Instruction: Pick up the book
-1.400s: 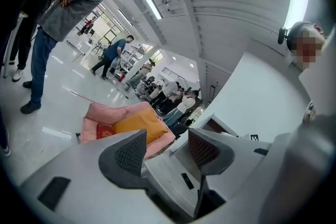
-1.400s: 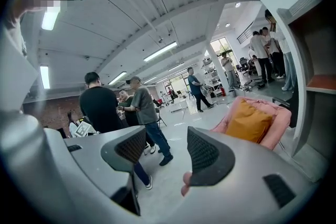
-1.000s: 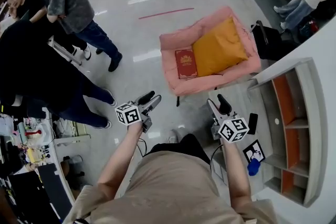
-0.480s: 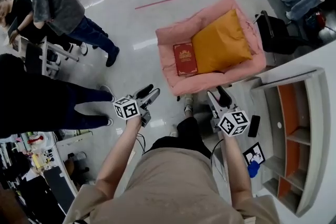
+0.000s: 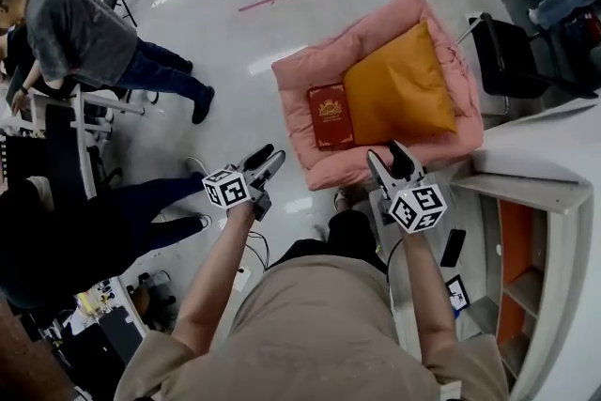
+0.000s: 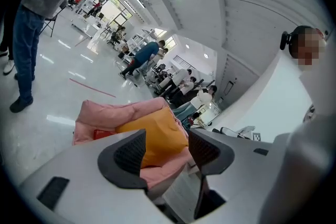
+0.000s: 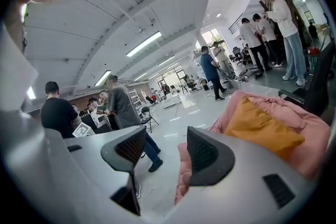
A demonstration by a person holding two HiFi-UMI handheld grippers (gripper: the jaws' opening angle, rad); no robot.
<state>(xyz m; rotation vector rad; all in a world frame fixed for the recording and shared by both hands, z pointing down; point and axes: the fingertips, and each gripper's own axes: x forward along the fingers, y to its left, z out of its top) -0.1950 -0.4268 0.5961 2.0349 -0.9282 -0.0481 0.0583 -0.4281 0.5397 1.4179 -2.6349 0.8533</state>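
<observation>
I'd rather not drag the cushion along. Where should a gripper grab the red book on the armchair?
The red book lies flat on the seat, with the orange cushion along one long side and the pink armchair's arm close along the other. So probably grip its near short edge, coming in low from the open front.

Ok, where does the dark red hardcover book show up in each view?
Head view: the dark red hardcover book lies near the centre, on the pink armchair's seat, left of the orange cushion.
Left gripper view: only a red sliver shows at lower left, beside the cushion.
Right gripper view: the book is not visible.
Shared landmark: the orange cushion appears in all three views.
</observation>
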